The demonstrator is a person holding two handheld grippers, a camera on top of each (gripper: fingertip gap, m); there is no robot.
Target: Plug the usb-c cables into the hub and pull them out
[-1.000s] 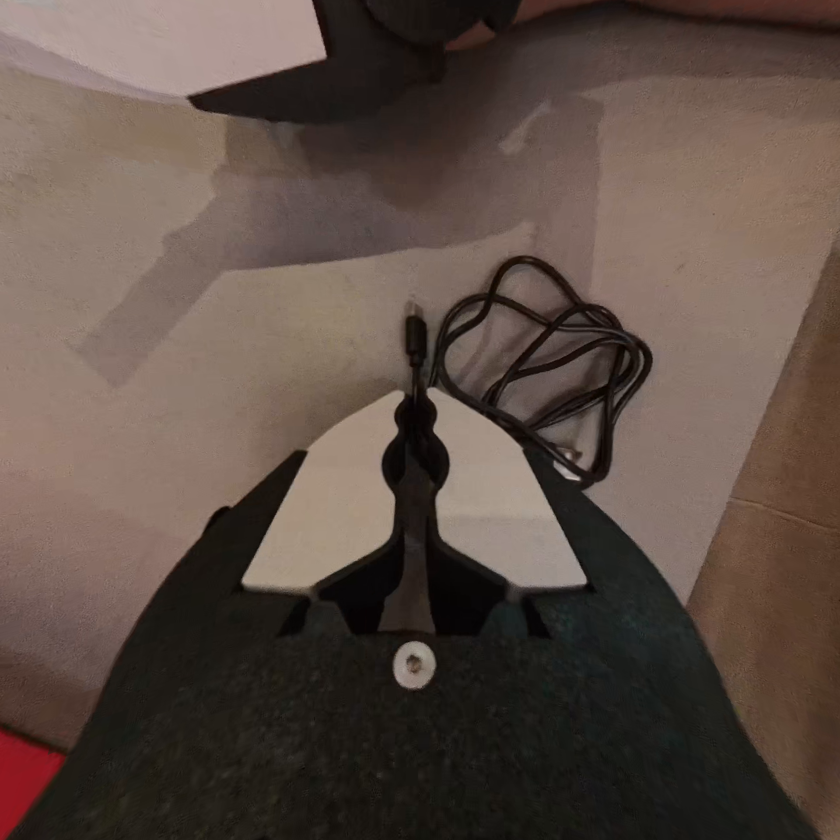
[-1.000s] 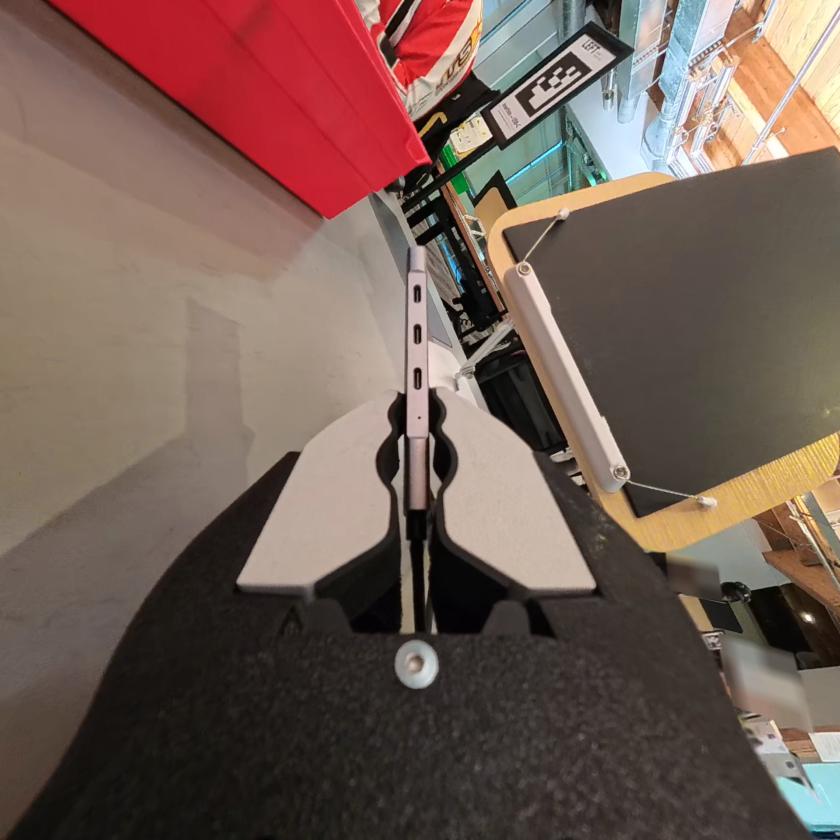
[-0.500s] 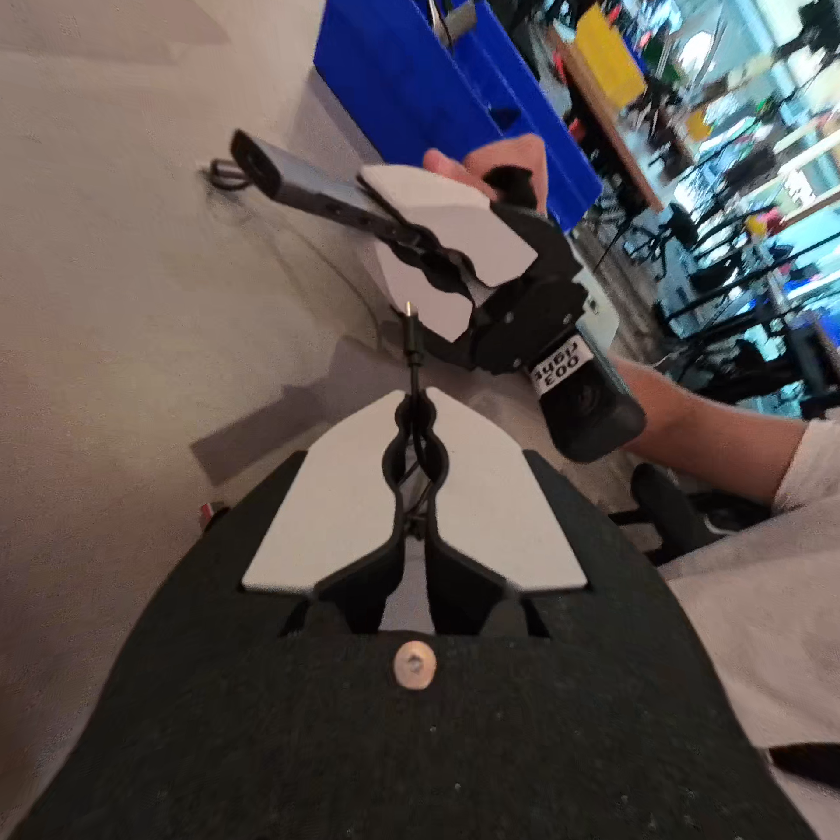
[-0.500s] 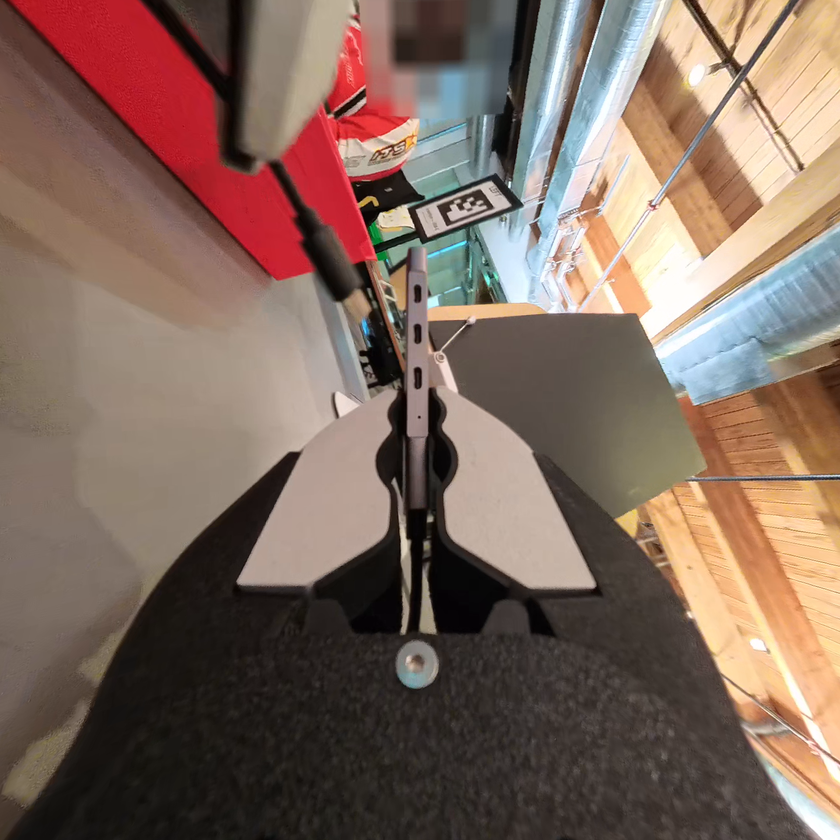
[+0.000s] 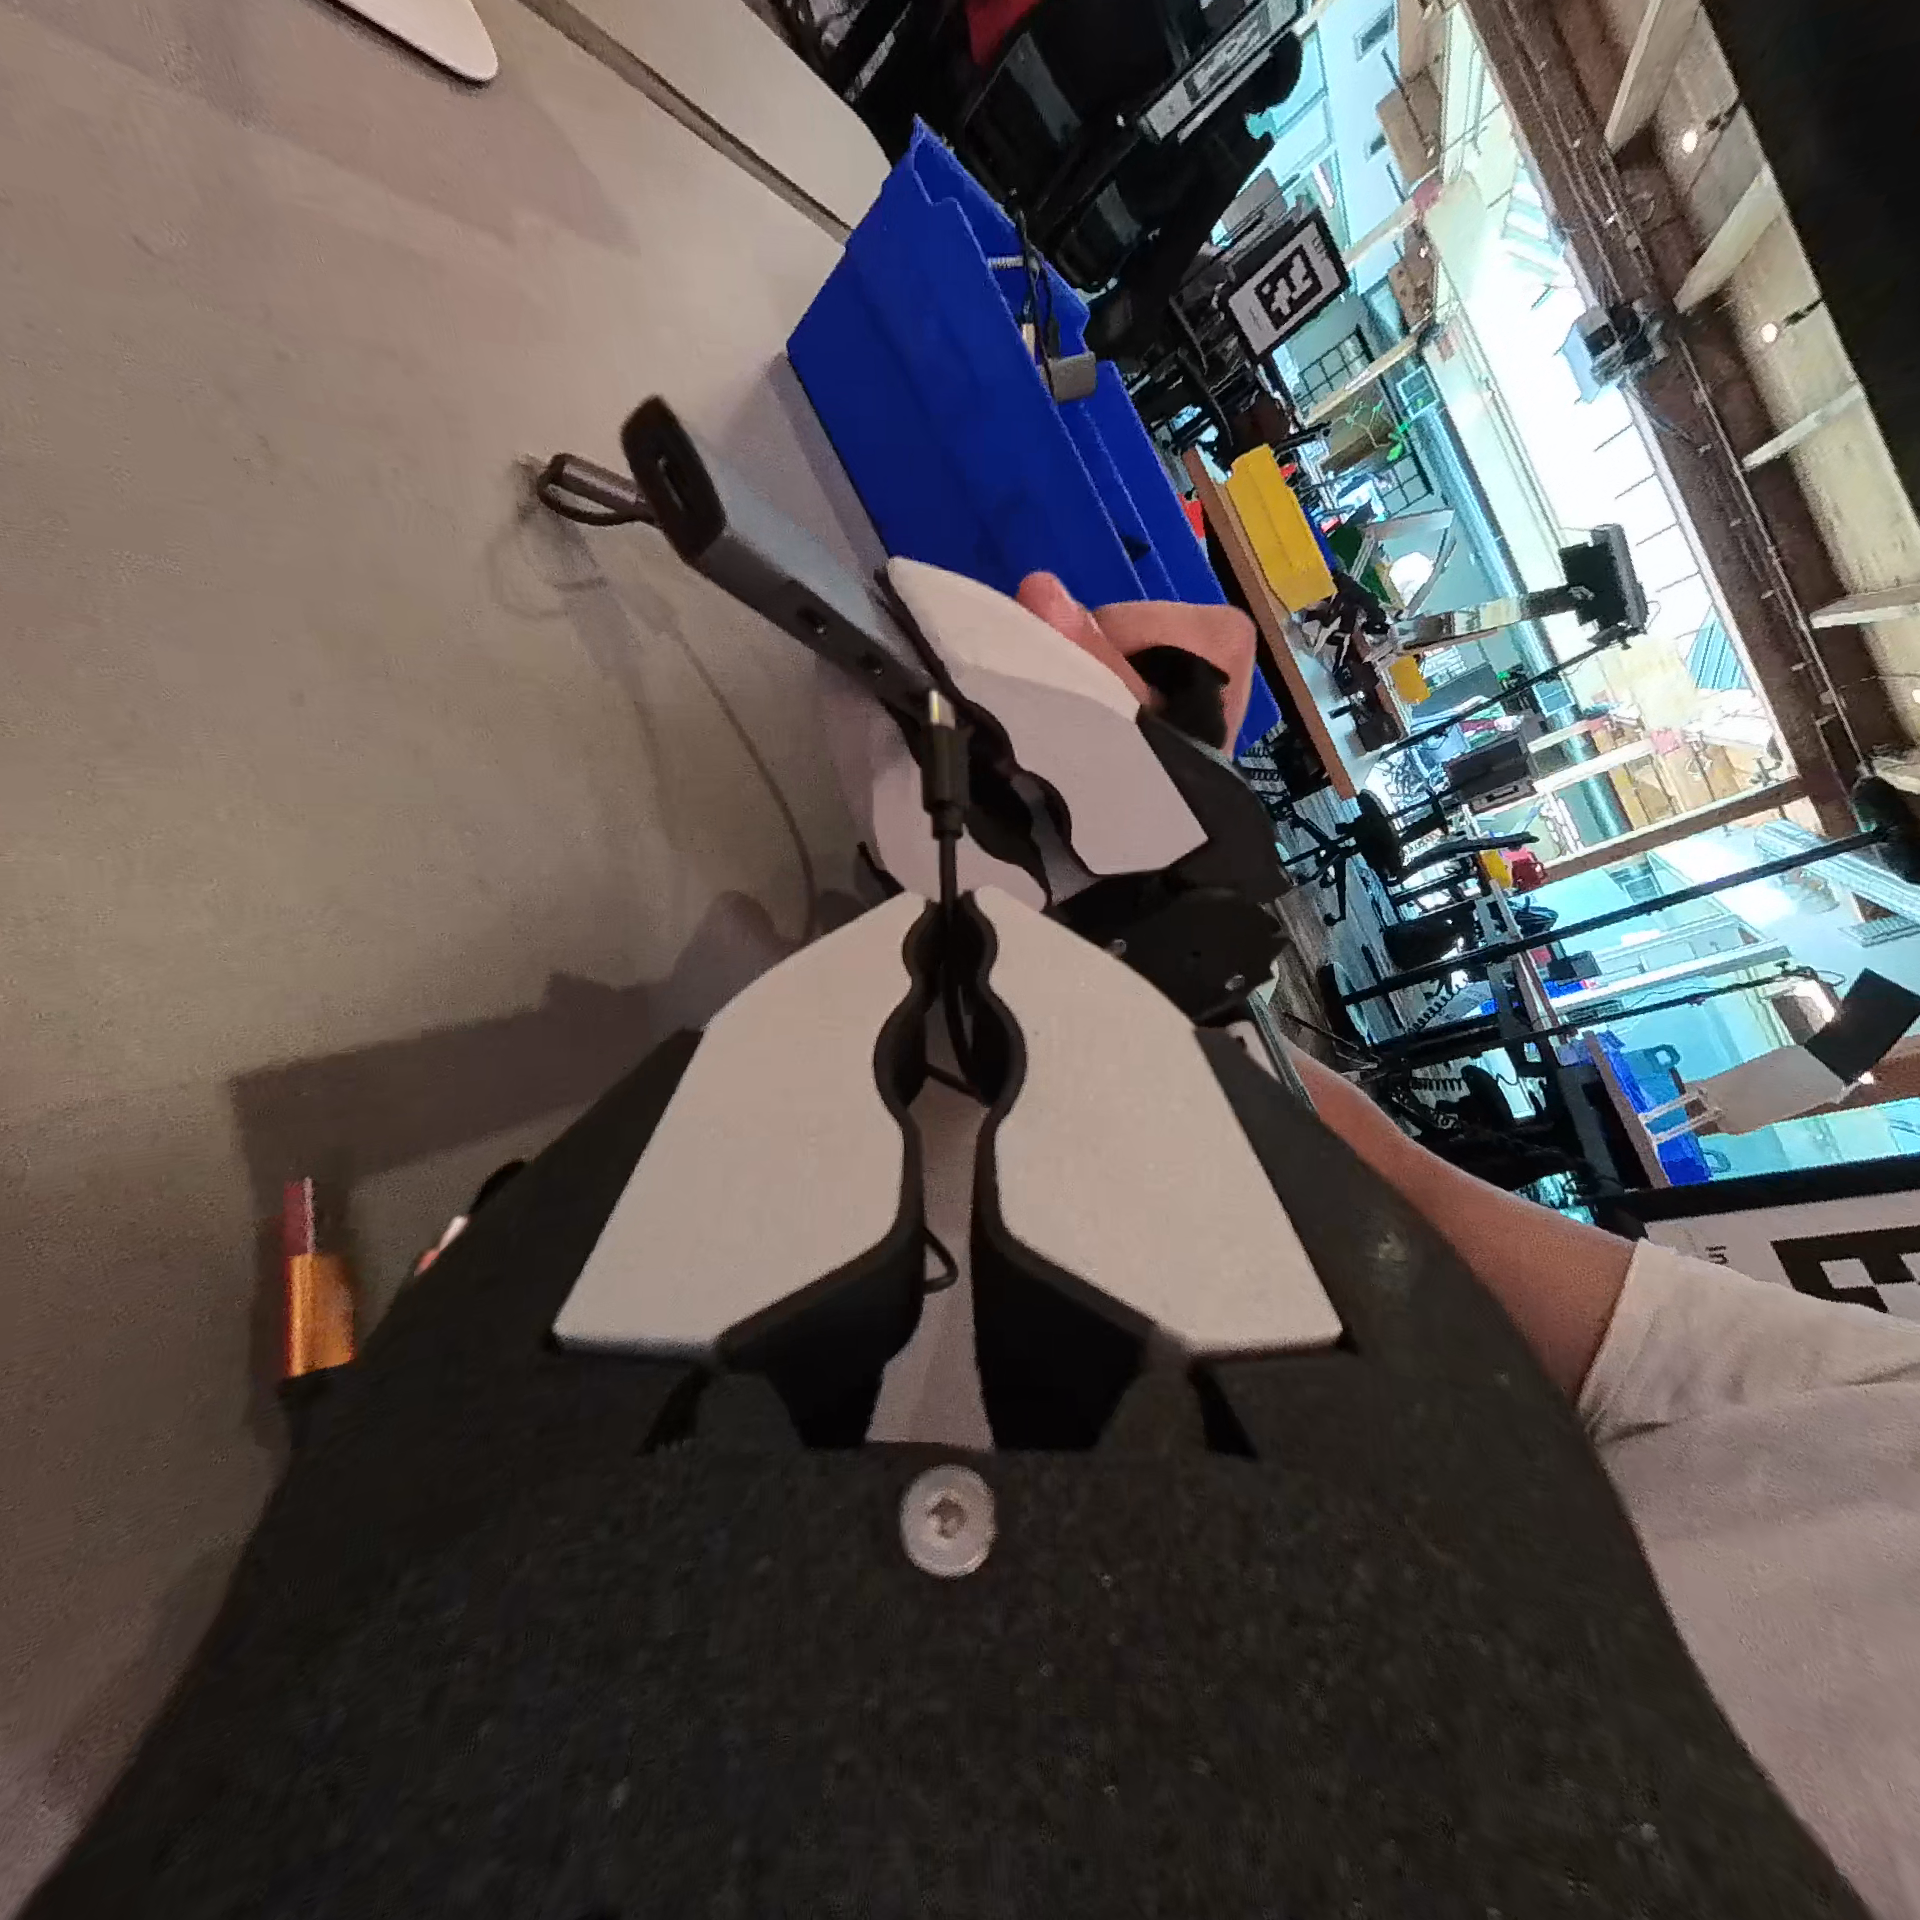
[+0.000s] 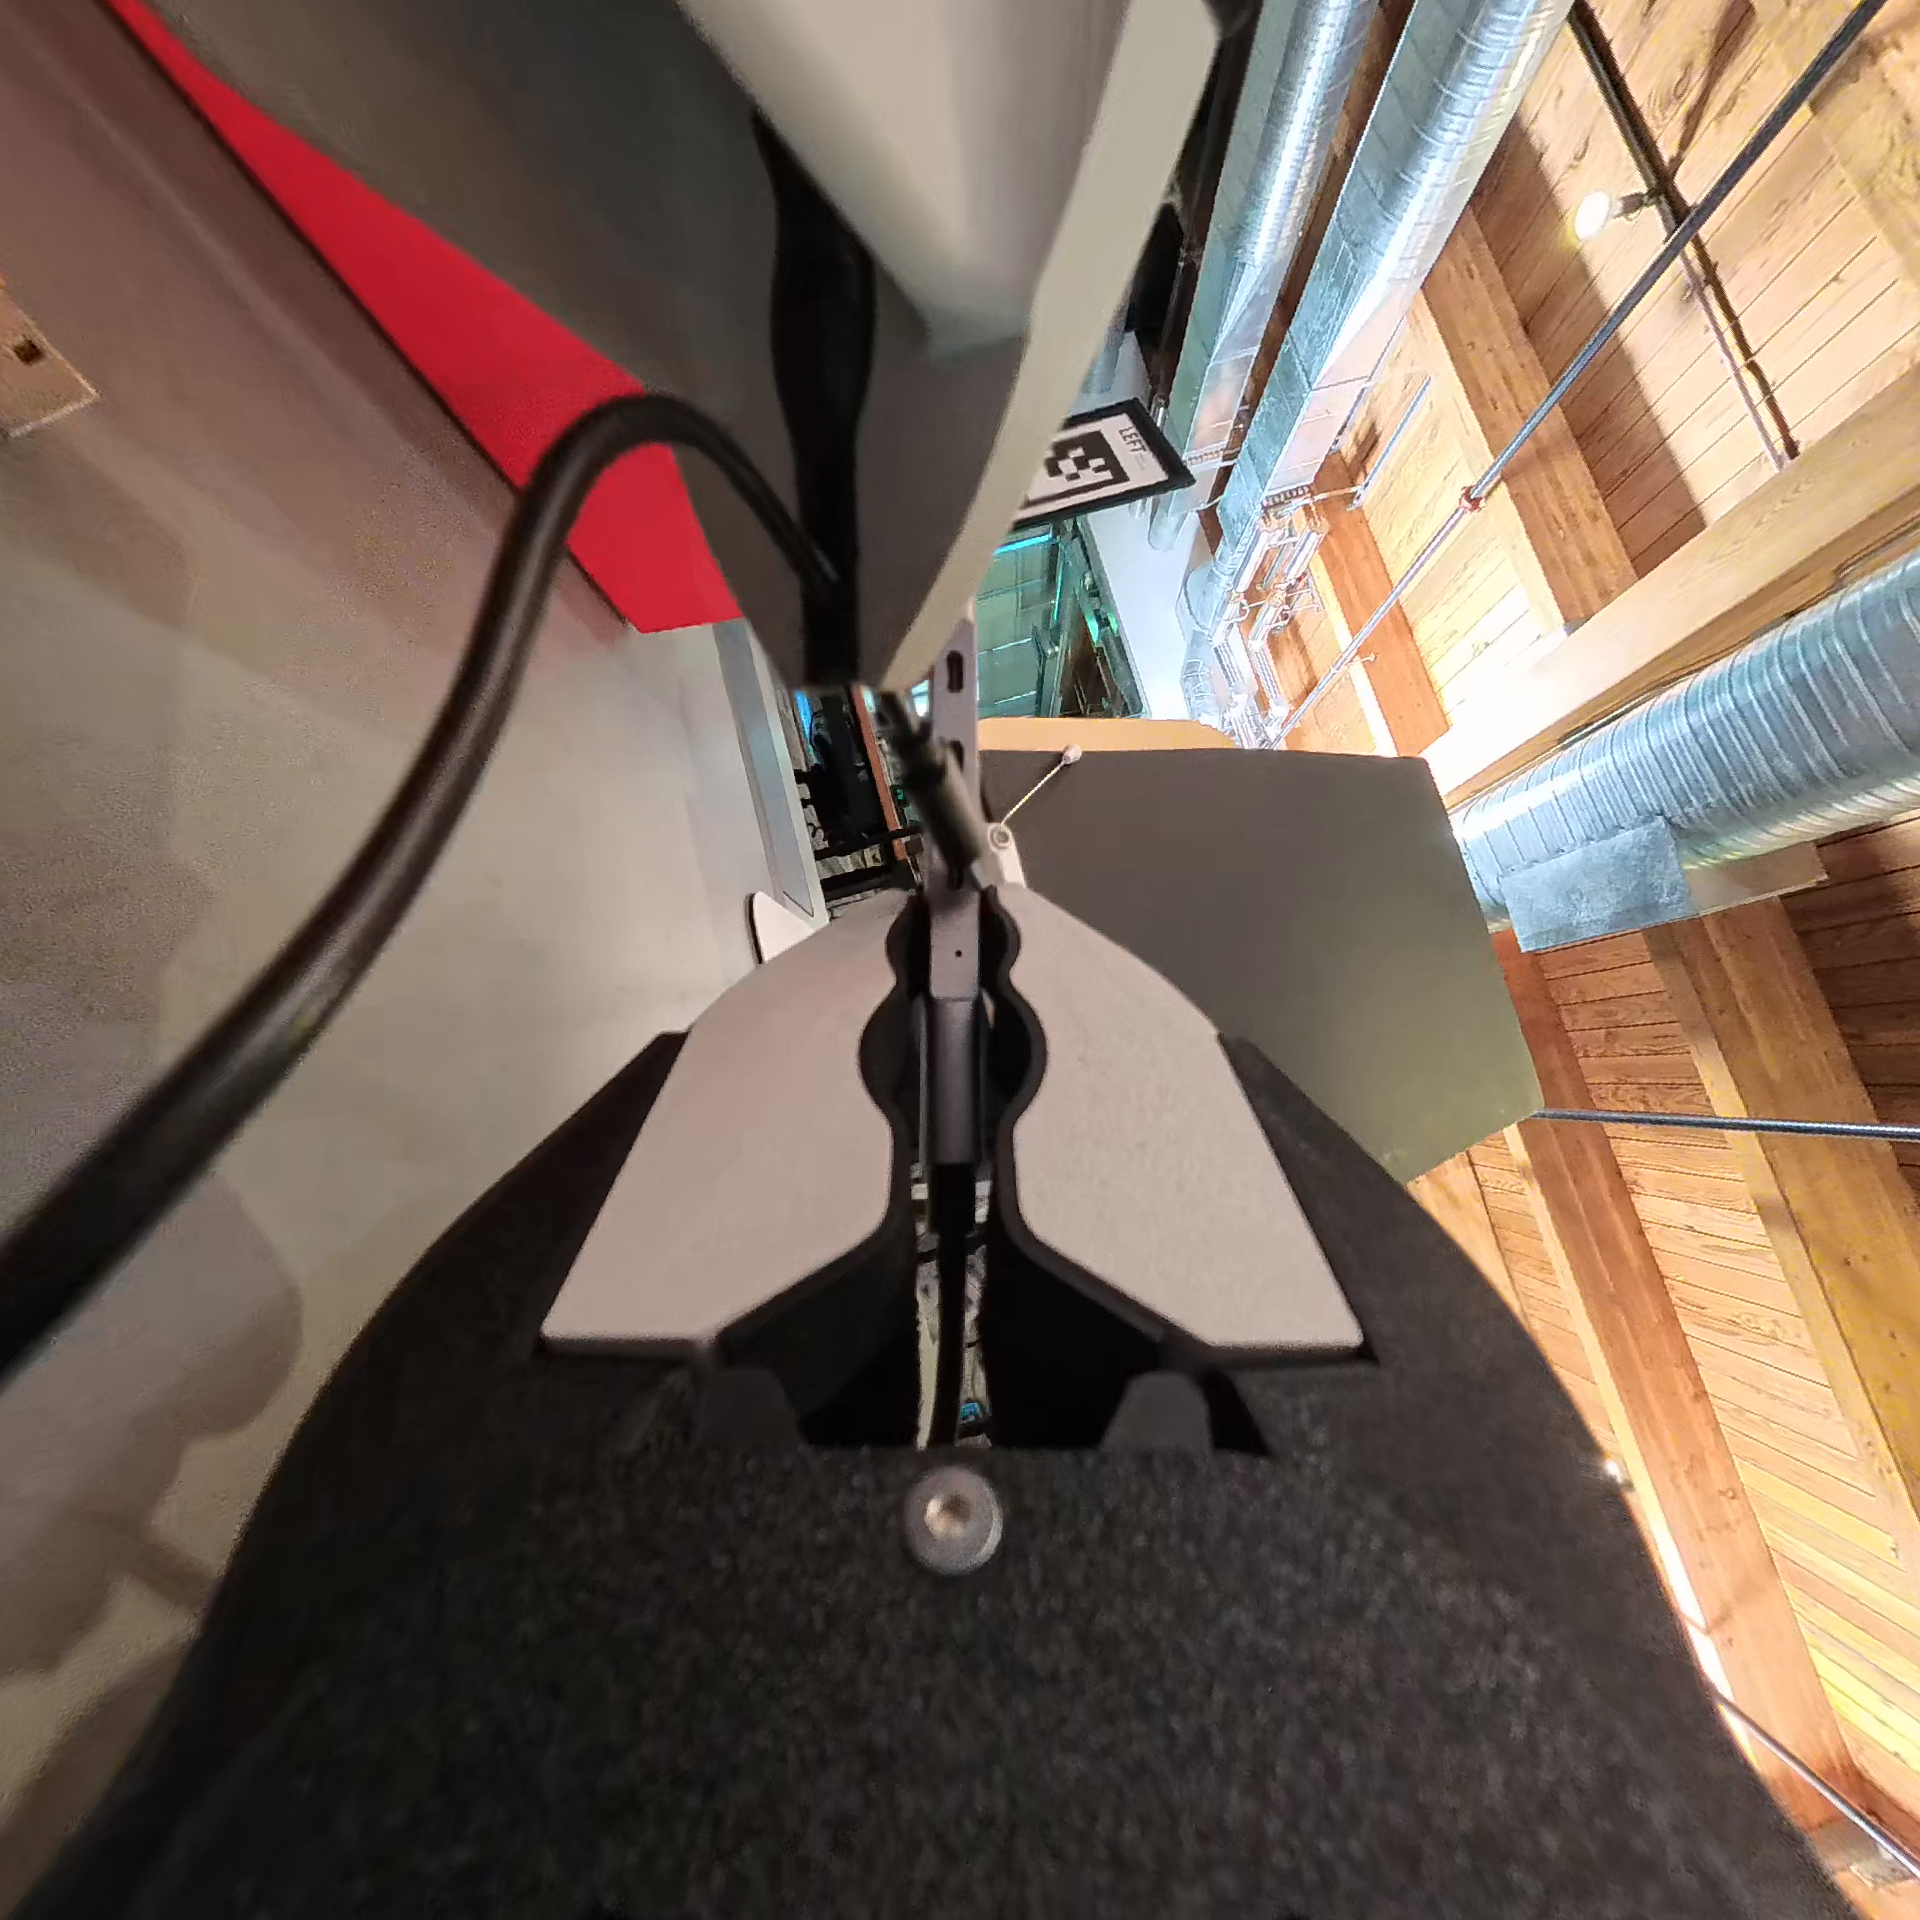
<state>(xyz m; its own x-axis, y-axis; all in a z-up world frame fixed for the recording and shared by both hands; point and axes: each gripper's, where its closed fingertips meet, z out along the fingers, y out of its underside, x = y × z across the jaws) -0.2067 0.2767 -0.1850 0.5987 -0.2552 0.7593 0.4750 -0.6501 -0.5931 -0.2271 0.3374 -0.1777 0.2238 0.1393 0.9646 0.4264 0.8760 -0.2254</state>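
My left gripper [image 5: 951, 904] is shut on a black usb-c cable just behind its plug [image 5: 940, 764]. My right gripper [image 6: 956, 906] is shut on the lower end of a slim grey hub [image 6: 956, 966], which it holds in the air edge-on. In the left wrist view the hub [image 5: 769, 566] slants out of the right gripper's white fingers [image 5: 1039, 707], and the plug tip sits at its ported side. In the right wrist view the plug [image 6: 948, 805] leans against the hub's edge. I cannot tell whether it is seated. The cable [image 6: 416, 790] loops away to the left.
A grey table top [image 5: 312, 675] lies below. A blue bin [image 5: 966, 416] stands behind the hub and a red bin [image 6: 499, 332] on the other side. A small orange and red object [image 5: 312, 1288] lies by my left gripper. A person's arm [image 5: 1455, 1195] is on the right. About 6 centimeters separates my left fingertips from my right.
My left gripper lifted the cable end off the table, turned toward the hub and brought the plug up to its side. The right gripper tilted the hub upward.
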